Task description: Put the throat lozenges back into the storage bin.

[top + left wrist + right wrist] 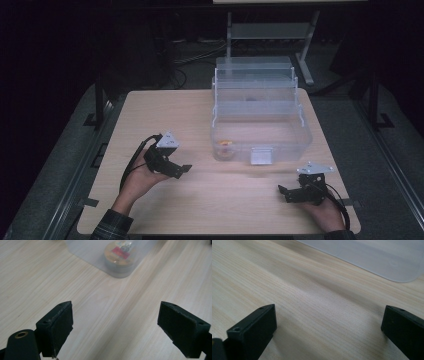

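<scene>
Both claws gape wide and hold nothing. The round tin (226,147) lies in the clear box's (300,135) near-left corner, right of and beyond the left gripper (186,169); the right gripper (281,190) rests near the table's near-right edge.

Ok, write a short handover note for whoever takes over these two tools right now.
Left tool: open, holding nothing, low over the wooden table, aimed at the box's near left corner.
Right tool: open, holding nothing, near the table's front right edge, short of the box.
Clear plastic storage box: right of centre on the table, lid up at the back. A small round yellow-and-red item lies inside, in that near left corner.
Done: box already open.
Left: probably handling the round item; nothing is gripped yet.
</scene>
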`<action>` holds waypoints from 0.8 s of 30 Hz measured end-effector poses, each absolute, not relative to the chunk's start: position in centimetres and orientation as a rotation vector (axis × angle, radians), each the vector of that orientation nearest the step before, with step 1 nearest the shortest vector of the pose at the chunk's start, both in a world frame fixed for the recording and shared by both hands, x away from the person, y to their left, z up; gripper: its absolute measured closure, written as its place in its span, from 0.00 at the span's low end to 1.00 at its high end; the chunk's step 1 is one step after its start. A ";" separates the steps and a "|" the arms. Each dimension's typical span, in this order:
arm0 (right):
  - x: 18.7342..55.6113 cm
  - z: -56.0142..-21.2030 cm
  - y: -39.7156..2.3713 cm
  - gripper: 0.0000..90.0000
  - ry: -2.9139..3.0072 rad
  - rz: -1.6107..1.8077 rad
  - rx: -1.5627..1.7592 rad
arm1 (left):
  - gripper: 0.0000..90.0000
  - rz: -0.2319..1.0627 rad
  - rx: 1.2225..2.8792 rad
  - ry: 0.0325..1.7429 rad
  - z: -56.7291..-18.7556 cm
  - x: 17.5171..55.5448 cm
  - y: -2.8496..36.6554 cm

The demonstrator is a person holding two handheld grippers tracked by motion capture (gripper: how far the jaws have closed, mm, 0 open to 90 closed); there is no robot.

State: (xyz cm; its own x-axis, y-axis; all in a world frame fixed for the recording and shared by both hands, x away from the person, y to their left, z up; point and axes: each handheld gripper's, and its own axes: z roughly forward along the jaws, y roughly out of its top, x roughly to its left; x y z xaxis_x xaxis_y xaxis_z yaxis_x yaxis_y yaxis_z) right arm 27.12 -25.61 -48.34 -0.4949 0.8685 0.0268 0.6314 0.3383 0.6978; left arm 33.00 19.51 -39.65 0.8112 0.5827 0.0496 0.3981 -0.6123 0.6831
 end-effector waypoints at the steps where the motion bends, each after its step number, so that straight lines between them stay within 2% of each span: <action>1: 27.1 -48.3 -25.6 0.00 2.257 0.939 1.329 | 0.14 0.348 2.305 0.721 -39.8 32.9 19.7; 24: 27.1 -48.3 -25.6 0.00 2.257 0.939 1.328 | 0.14 0.407 2.255 0.830 -44.2 29.5 23.5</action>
